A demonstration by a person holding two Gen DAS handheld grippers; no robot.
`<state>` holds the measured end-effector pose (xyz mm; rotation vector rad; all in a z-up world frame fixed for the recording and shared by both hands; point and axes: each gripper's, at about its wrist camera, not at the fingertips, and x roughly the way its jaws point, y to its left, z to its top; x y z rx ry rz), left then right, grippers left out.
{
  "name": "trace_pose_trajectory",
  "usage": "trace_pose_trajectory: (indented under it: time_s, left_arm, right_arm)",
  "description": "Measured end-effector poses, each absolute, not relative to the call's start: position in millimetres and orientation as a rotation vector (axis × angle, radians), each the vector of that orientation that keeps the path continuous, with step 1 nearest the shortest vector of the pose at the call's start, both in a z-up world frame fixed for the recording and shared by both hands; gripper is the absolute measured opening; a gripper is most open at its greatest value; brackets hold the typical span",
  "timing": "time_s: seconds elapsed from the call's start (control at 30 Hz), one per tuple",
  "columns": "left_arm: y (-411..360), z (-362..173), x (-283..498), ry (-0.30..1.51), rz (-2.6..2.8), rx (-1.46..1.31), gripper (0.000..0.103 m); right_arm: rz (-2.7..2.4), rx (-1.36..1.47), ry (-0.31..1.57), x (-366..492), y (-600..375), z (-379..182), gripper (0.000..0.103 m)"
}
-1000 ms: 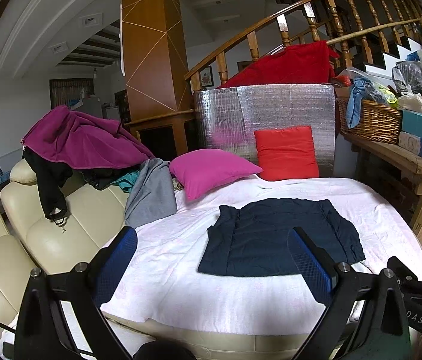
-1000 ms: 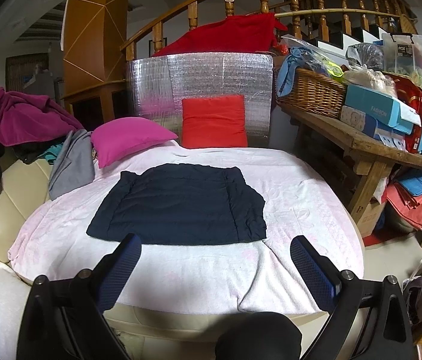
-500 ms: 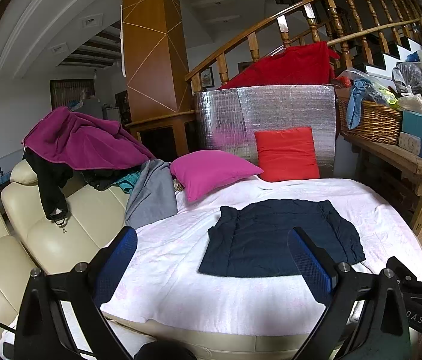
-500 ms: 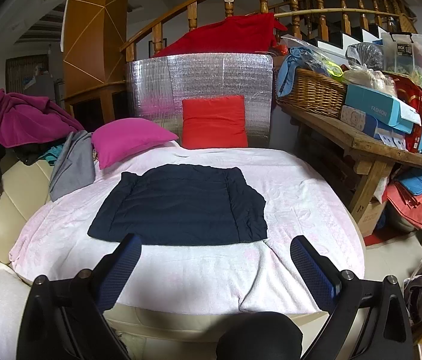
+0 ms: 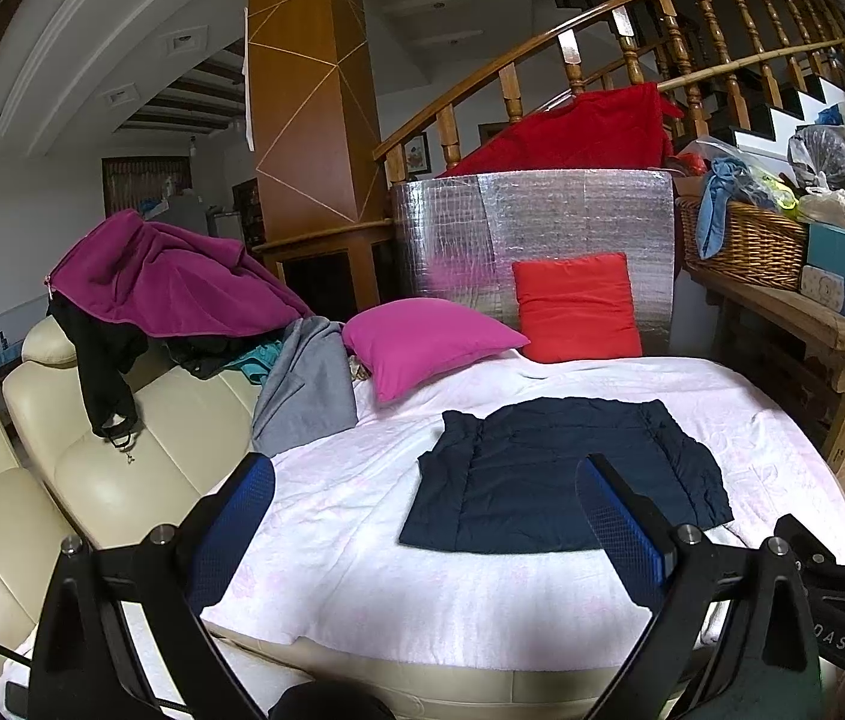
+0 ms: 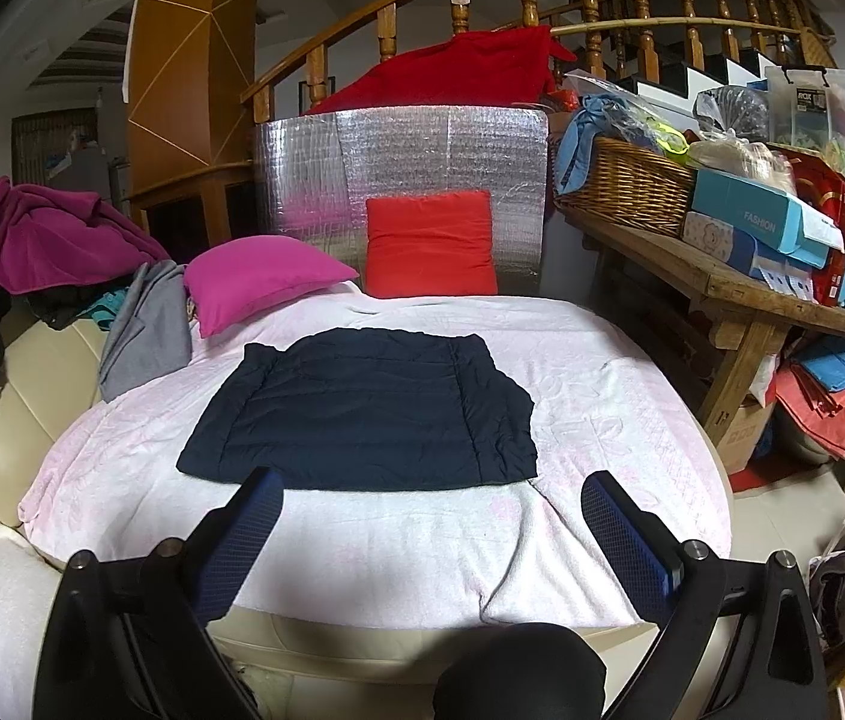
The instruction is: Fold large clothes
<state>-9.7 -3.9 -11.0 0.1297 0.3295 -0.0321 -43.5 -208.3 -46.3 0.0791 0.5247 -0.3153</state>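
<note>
The dark navy quilted garment lies flat, folded into a rough rectangle, mid-way across the pink-white towel-covered round surface, nearer its front edge. Its right side bunches, so the layers there are hard to read. The left gripper hangs wide open, empty, its right finger overlapping the garment's near edge in view. The right gripper gapes wide too, short of the hem.

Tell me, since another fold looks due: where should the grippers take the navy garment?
Probably the two near corners of the navy garment, approached from the front edge: it lies flat on the pink blanket, that hem facing both open grippers, left, right.
</note>
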Motion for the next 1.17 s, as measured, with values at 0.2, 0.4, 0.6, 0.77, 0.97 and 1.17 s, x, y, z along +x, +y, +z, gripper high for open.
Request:
trace_pose_trajectory:
  time_s: [0.2,0.4,0.6,0.77,0.97,1.17]
  left_arm:
    - [-2,-12,-9,0.328,-0.032,0.129,0.1]
    - [-1,-13,-9,0.328,-0.029,0.127,0.1]
    - [1,-14,-7,0.331,-0.033,0.126,0.1]
    - [3,-15,-5,0.334,-0.033,0.125,0.1]
    - [6,-14,4,0.335,-0.036,0.118,0.1]
    - [18,-14,44,0.37,-0.036,0.076,0.1]
  right_arm:
    - [-0.316,0.079,0.525,-43,-205,-47,0.101]
    - [-0.317,0.077,0.523,-43,-203,-46,0.101]
    - [-0.318,0.075,0.526,-43,-201,-46,0.101]
    - [-0.321,0.064,0.525,-39,-199,-44,0.101]
    - [-0.325,0.051,0.52,-27,-199,-37,0.101]
    - [-0.315,0.034,0.537,1,-210,-32,0.101]
